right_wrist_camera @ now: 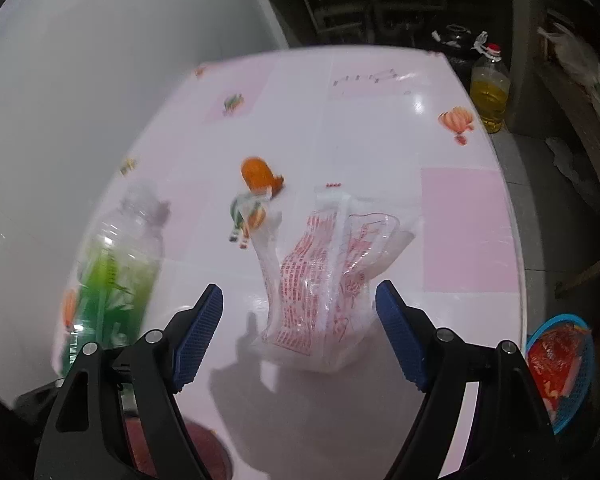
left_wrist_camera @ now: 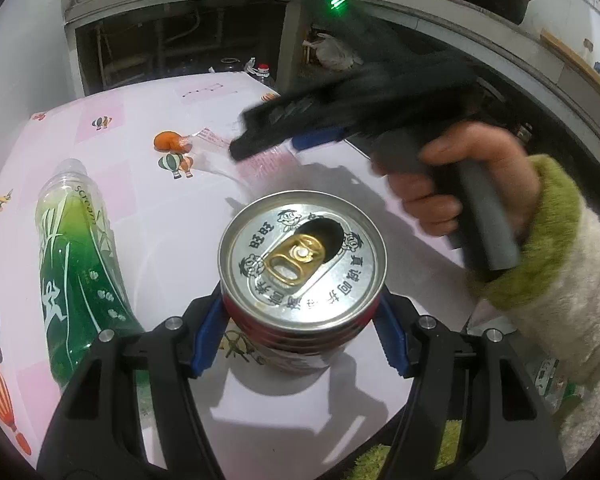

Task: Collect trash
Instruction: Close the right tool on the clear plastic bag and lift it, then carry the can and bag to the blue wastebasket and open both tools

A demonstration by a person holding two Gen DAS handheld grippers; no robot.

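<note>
My left gripper [left_wrist_camera: 300, 334] is shut on a red drink can [left_wrist_camera: 302, 266] with an opened silver top, standing upright on the pink table [left_wrist_camera: 148, 208]. A green plastic bottle [left_wrist_camera: 76, 272] lies on its side to the can's left; it also shows in the right wrist view [right_wrist_camera: 112, 276]. A clear plastic wrapper with red print [right_wrist_camera: 328, 280] lies crumpled on the table between the fingers of my open right gripper [right_wrist_camera: 300, 332]. The right gripper also shows, blurred, in the left wrist view [left_wrist_camera: 268, 136], above the wrapper [left_wrist_camera: 260, 158].
A blue basket with a red bag inside [right_wrist_camera: 560, 372] sits on the floor off the table's right edge. A yellow oil bottle [right_wrist_camera: 490, 92] stands on the floor beyond the far edge. Dark shelving [left_wrist_camera: 180, 52] lies behind the table.
</note>
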